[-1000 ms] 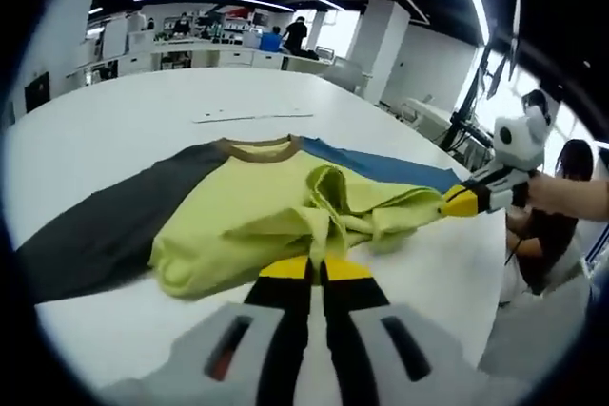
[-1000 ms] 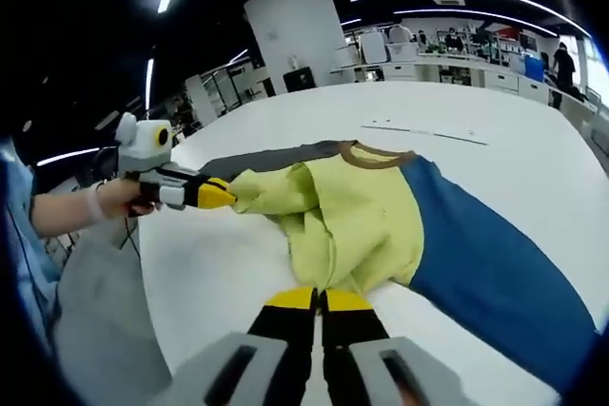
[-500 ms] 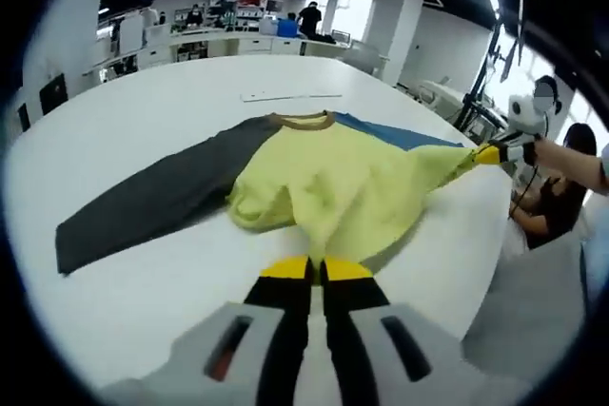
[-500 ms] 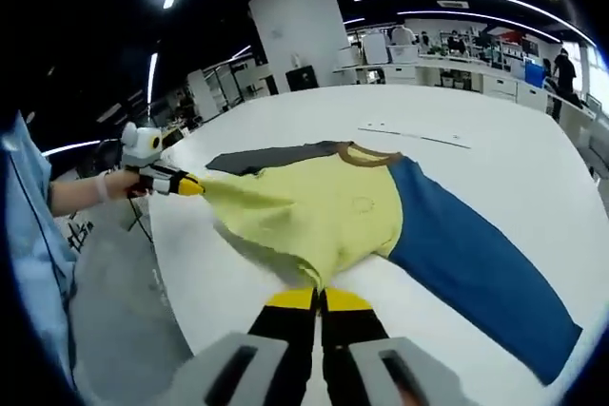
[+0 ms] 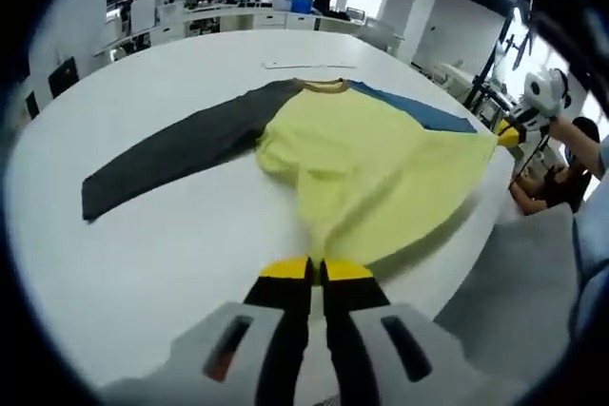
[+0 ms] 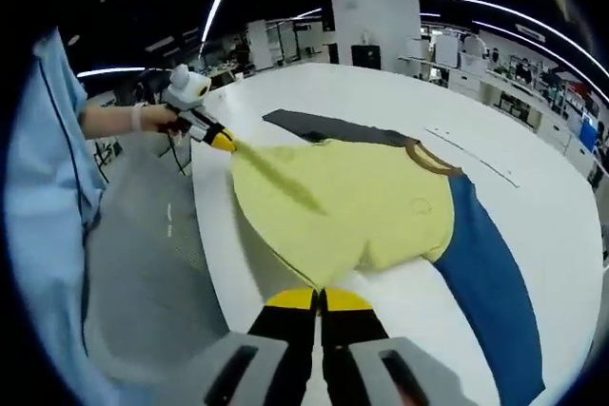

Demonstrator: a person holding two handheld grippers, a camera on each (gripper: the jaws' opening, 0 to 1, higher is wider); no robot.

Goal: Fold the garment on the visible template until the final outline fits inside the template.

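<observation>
Left gripper view shows the left gripper (image 5: 317, 268) and the right gripper (image 5: 509, 133) each pinching a bottom corner of the shirt (image 5: 366, 154), which lies spread on the white table (image 5: 171, 225). It looks soft, light and floppy, so corners and edges seem the best places to hold.

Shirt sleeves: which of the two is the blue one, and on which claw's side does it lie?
The blue sleeve lies on the right claw's side, spread flat on the table. The other sleeve is dark grey.
</observation>
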